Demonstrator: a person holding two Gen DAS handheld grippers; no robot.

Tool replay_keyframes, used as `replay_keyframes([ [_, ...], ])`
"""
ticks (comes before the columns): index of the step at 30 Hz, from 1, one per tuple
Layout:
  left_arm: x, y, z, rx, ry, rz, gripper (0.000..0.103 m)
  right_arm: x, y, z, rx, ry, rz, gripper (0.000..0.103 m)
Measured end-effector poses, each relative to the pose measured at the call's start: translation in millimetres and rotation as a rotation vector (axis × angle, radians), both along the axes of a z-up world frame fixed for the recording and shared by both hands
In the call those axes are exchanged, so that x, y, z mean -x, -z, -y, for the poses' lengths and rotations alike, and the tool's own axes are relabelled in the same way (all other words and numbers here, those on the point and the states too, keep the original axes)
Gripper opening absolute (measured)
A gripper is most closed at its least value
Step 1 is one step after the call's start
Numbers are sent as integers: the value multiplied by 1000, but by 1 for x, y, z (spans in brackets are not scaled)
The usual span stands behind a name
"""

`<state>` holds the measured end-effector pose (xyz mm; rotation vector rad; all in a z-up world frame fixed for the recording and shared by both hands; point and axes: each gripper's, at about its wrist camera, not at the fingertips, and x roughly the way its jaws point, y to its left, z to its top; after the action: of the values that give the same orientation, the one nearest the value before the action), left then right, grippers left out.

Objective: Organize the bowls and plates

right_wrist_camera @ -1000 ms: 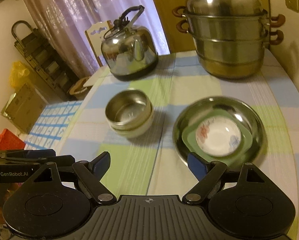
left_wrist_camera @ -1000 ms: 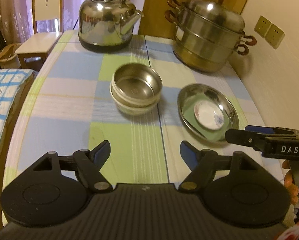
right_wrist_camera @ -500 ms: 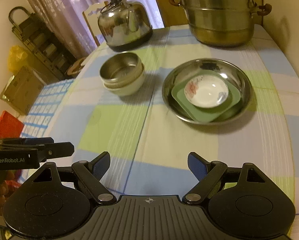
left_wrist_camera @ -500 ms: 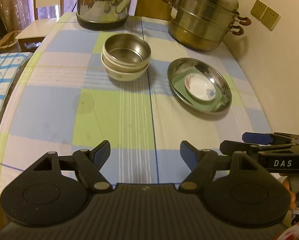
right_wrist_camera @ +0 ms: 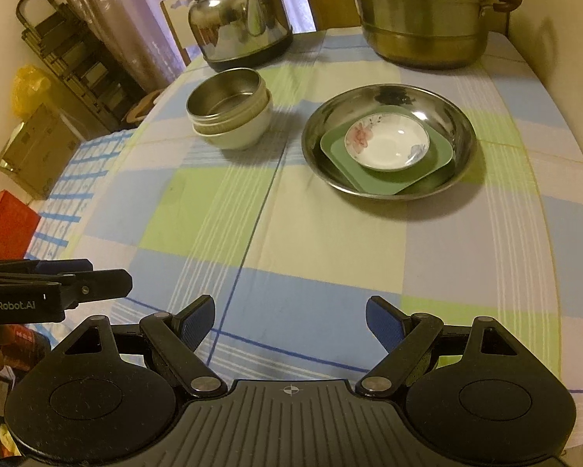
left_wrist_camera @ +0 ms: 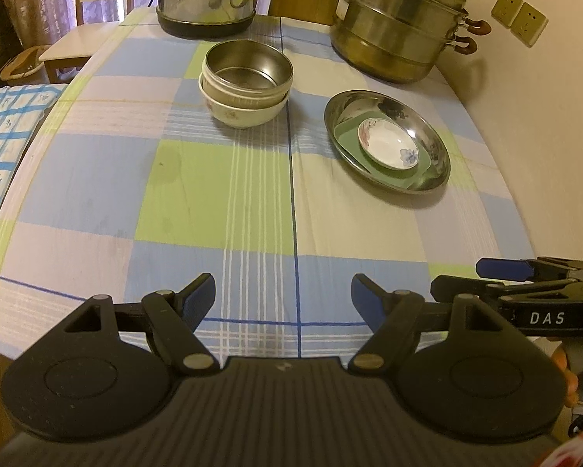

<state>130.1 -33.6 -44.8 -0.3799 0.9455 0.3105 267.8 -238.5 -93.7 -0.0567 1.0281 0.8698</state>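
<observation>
On the desk (left_wrist_camera: 221,194), under a checked cloth of blue, green and cream, a steel bowl (left_wrist_camera: 248,68) sits nested inside a white floral bowl (left_wrist_camera: 244,111), the pair standing toward the far left; to their right, apart from them, a wide steel dish (right_wrist_camera: 388,138) holds a green square plate (right_wrist_camera: 386,157), and on that plate rests a small white saucer with flower prints (right_wrist_camera: 386,146); at the far edge a steel kettle (right_wrist_camera: 240,25) stands behind the bowls and a tiered steamer pot (right_wrist_camera: 427,19) behind the dish, both well clear of the stacks; a pale chair (left_wrist_camera: 85,35) is just past the desk's far left corner; nothing lies between the stacks and the near edge; the left gripper (left_wrist_camera: 283,297) hangs over the near edge with fingers spread and nothing between them; the right gripper (right_wrist_camera: 291,321) is beside it, likewise released and empty, well short of the dish.
</observation>
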Motion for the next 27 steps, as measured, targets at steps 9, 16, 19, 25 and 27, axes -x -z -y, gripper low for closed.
replay_keyframes([
  [9, 0, 1, 3, 5, -5, -5, 75, -1, 3, 0, 7, -13, -7, 84],
  [16, -6, 1, 0, 2, 6, -7, 75, -4, 4, 0, 7, -1, -10, 84],
  [19, -11, 2, -2, 2, 12, -10, 75, -7, 4, 0, 8, 10, -13, 84],
  [25, -18, 3, -14, 3, 17, -15, 75, -13, 4, -6, 13, 29, -16, 84],
  [27, -22, 3, -22, -2, 14, -15, 75, -15, 5, -10, 17, 32, -13, 84],
])
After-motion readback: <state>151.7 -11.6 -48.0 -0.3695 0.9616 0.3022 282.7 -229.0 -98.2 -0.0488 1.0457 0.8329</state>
